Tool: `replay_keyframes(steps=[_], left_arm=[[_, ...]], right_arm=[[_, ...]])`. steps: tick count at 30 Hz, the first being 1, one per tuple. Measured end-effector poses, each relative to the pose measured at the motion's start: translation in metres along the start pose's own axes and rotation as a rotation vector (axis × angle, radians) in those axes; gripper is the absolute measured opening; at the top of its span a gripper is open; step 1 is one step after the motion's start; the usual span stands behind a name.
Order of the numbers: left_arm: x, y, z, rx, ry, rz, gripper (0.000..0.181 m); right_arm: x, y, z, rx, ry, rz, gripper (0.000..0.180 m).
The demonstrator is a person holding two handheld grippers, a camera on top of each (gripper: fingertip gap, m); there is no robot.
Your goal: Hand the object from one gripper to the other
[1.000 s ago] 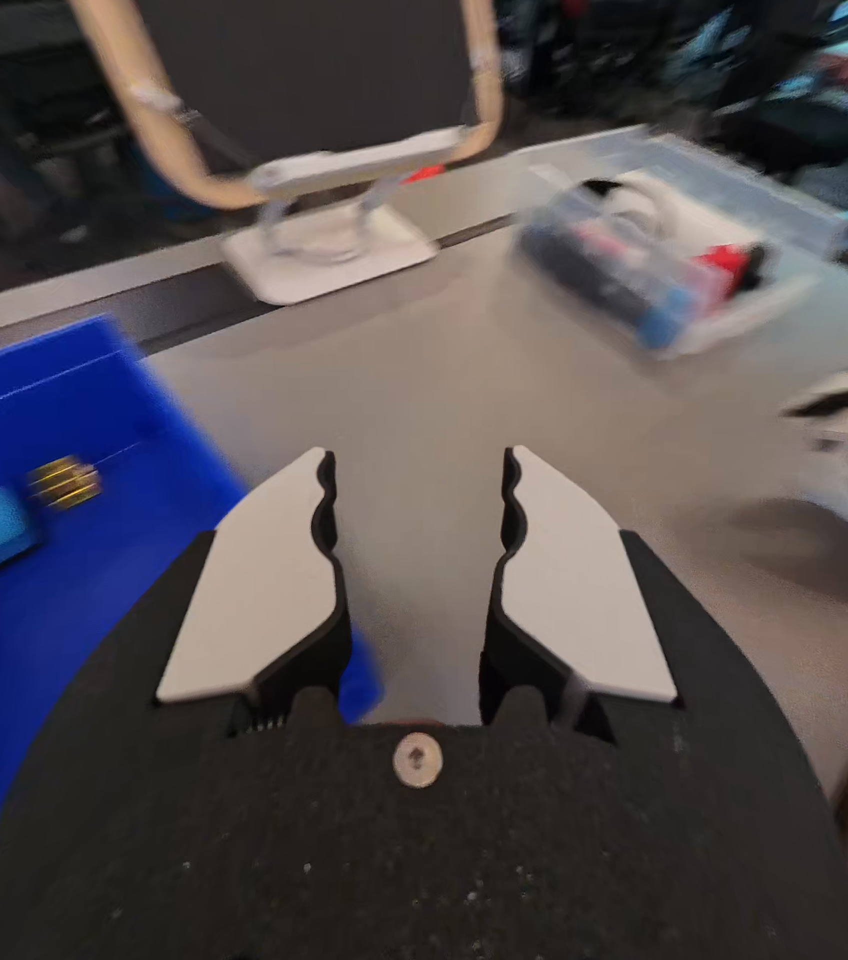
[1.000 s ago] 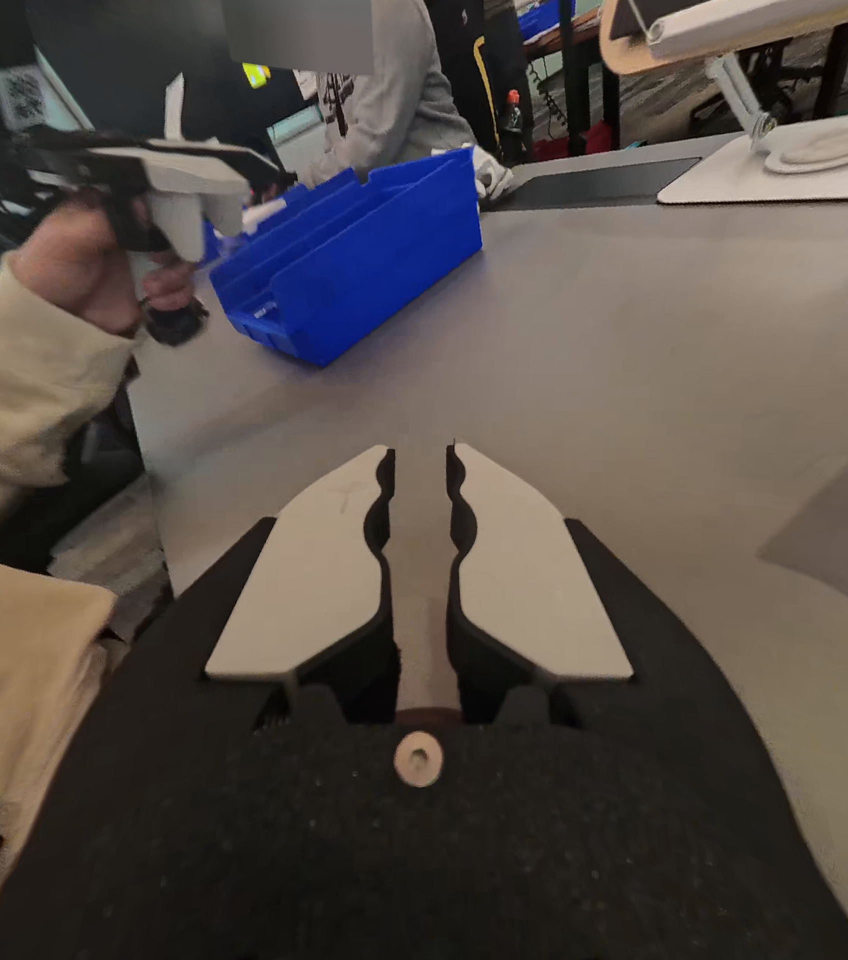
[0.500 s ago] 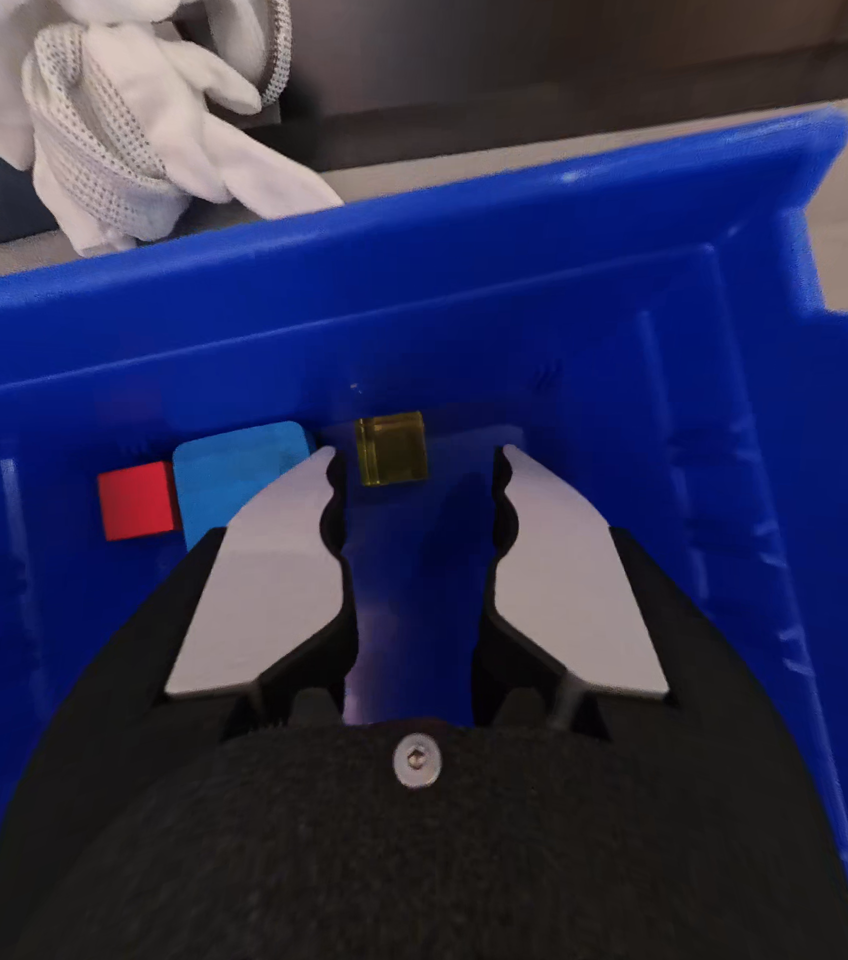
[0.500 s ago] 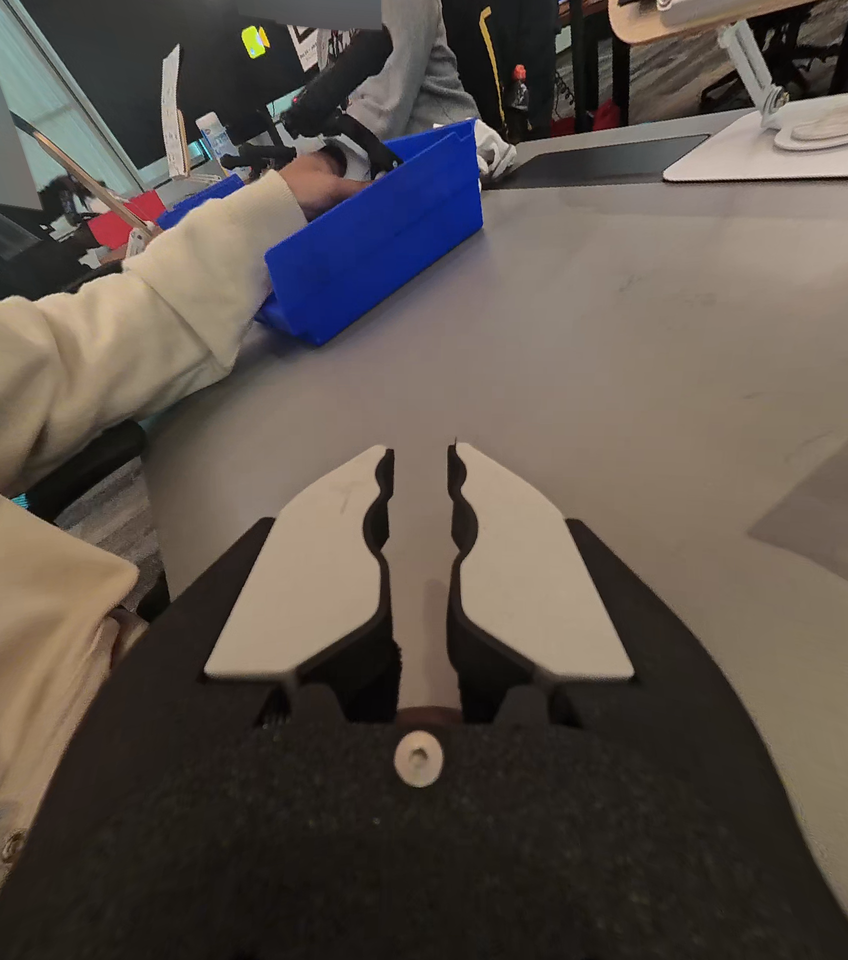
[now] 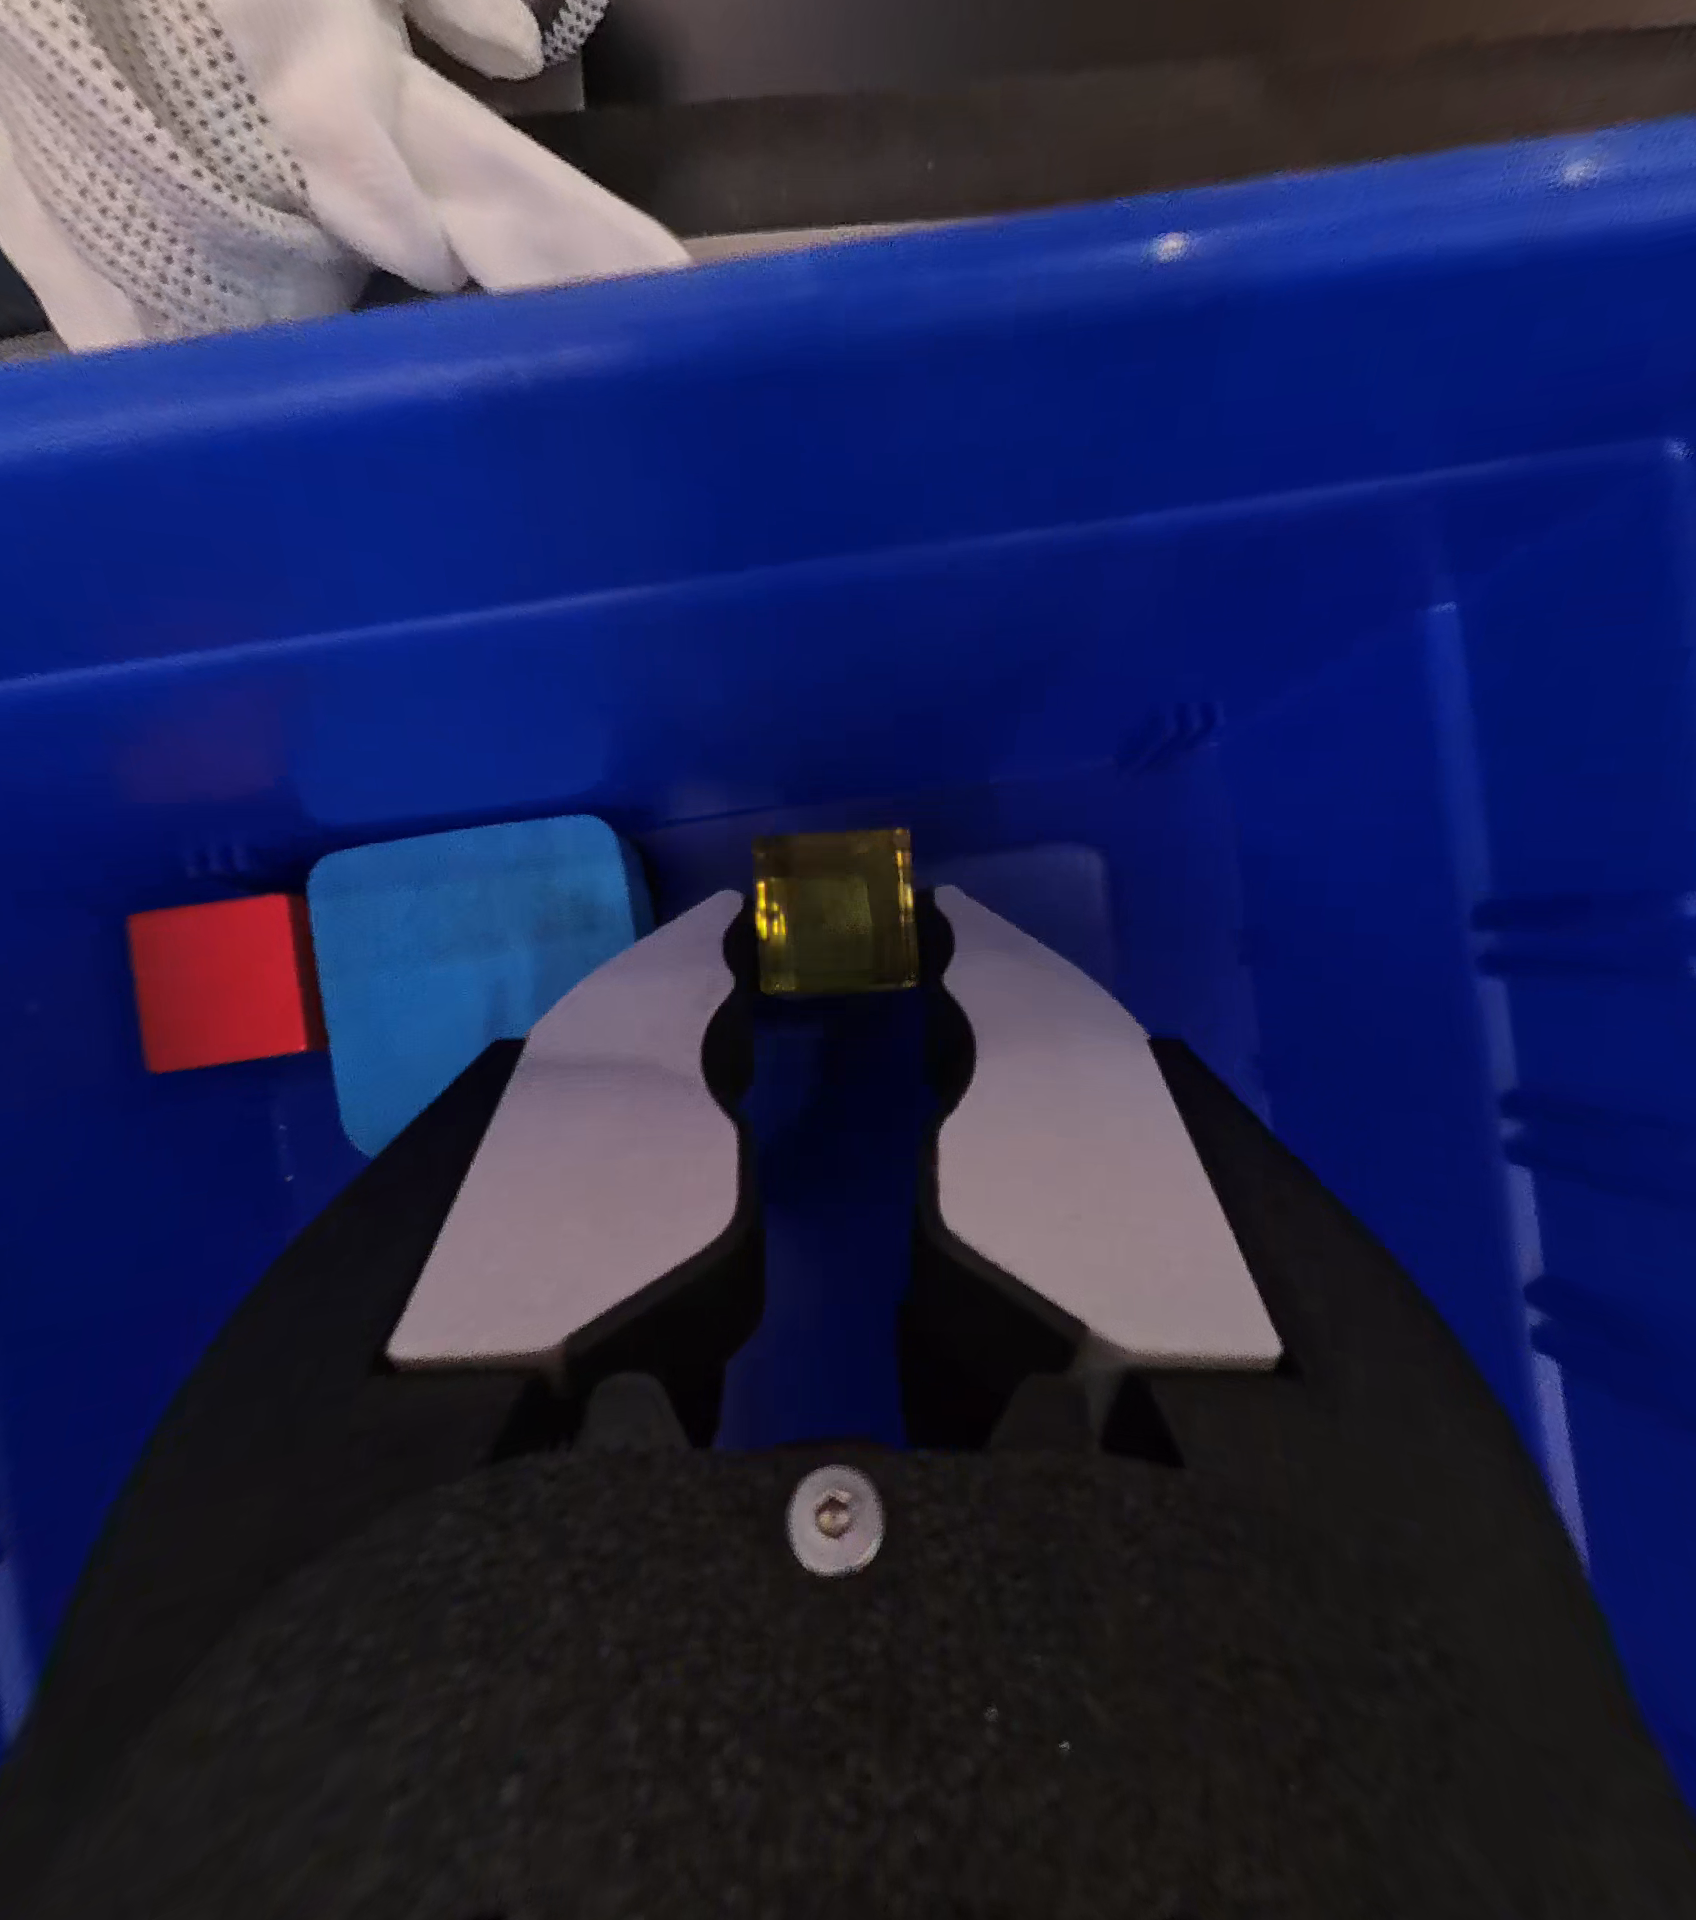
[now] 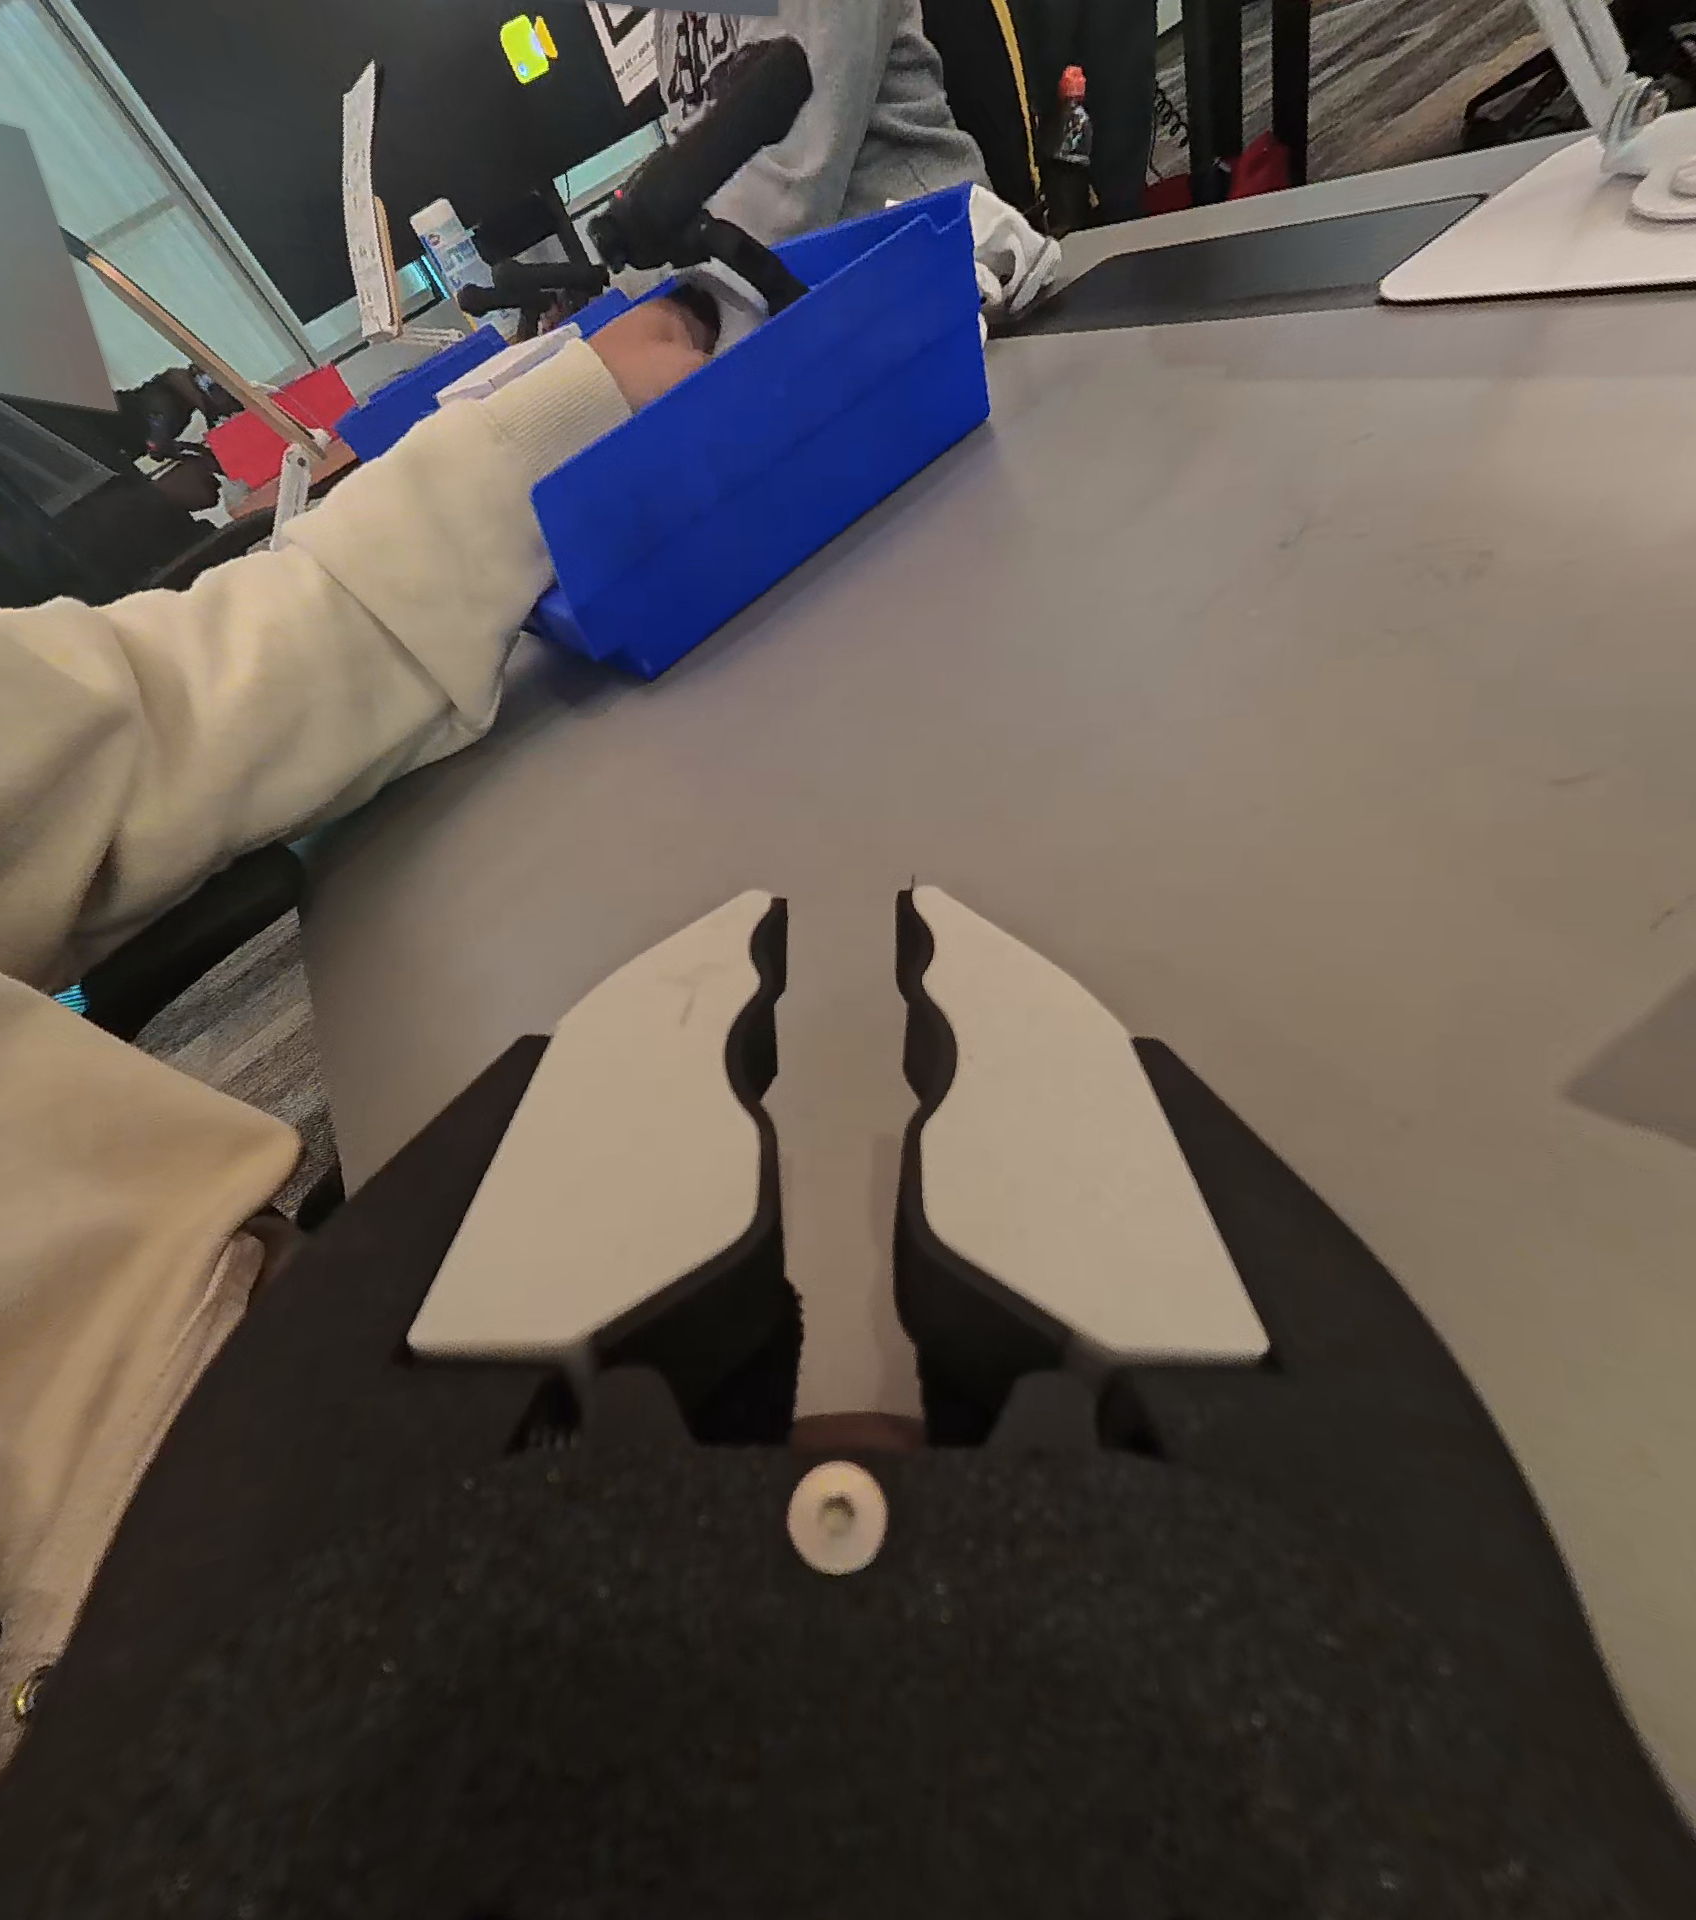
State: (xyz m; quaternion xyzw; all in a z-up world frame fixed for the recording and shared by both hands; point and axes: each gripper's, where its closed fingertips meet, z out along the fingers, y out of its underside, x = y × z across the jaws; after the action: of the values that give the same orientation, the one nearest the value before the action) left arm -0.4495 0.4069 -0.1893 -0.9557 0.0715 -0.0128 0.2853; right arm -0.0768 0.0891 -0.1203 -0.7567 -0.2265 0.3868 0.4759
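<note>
1. My left gripper [image 5: 836, 920] is down inside the blue bin [image 5: 927, 436], whose far wall rises right behind the fingertips; a white glove [image 5: 231, 145] lies just beyond that wall.
2. A light blue block [image 5: 449, 966] sits just left of my left finger, with a red block [image 5: 220, 982] touching its far side.
3. The yellow cube [image 5: 836, 914], small and translucent, sits on the bin floor, pinched between my left gripper's fingertips.
4. My right gripper [image 6: 842, 914] hangs slightly parted and empty over the grey table [image 6: 1343, 623], well apart from the bin.
</note>
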Motion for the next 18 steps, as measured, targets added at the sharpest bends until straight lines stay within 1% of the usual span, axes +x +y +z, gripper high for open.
replay_keyframes(steps=[2, 5, 8, 11, 12, 14, 16, 18], left_arm=[[0.001, 0.002, -0.007, 0.007, -0.006, 0.000, 0.028], [0.007, -0.003, -0.032, 0.061, -0.011, 0.014, 0.028], [0.018, -0.014, -0.071, 0.146, -0.016, 0.036, 0.028], [0.038, -0.030, -0.122, 0.265, 0.005, 0.056, 0.028], [0.050, -0.036, -0.142, 0.312, 0.042, 0.058, 0.028], [0.083, -0.052, -0.187, 0.423, 0.172, 0.042, 0.028], [0.123, -0.067, -0.235, 0.526, 0.361, 0.009, 0.028], [0.165, -0.082, -0.282, 0.600, 0.592, -0.034, 0.028]], right_arm=[[-0.001, 0.001, 0.002, -0.005, -0.006, -0.003, 0.020], [0.006, 0.003, 0.009, -0.051, 0.007, -0.059, 0.022], [0.007, -0.004, 0.022, -0.072, -0.020, -0.147, 0.025], [0.003, -0.021, 0.037, -0.086, -0.073, -0.257, 0.028], [0.000, -0.033, 0.042, -0.082, -0.092, -0.291, 0.029], [-0.006, -0.066, 0.051, -0.058, -0.110, -0.388, 0.032], [-0.010, -0.113, 0.059, -0.005, -0.093, -0.491, 0.038], [-0.016, -0.168, 0.067, 0.071, -0.072, -0.577, 0.048]])
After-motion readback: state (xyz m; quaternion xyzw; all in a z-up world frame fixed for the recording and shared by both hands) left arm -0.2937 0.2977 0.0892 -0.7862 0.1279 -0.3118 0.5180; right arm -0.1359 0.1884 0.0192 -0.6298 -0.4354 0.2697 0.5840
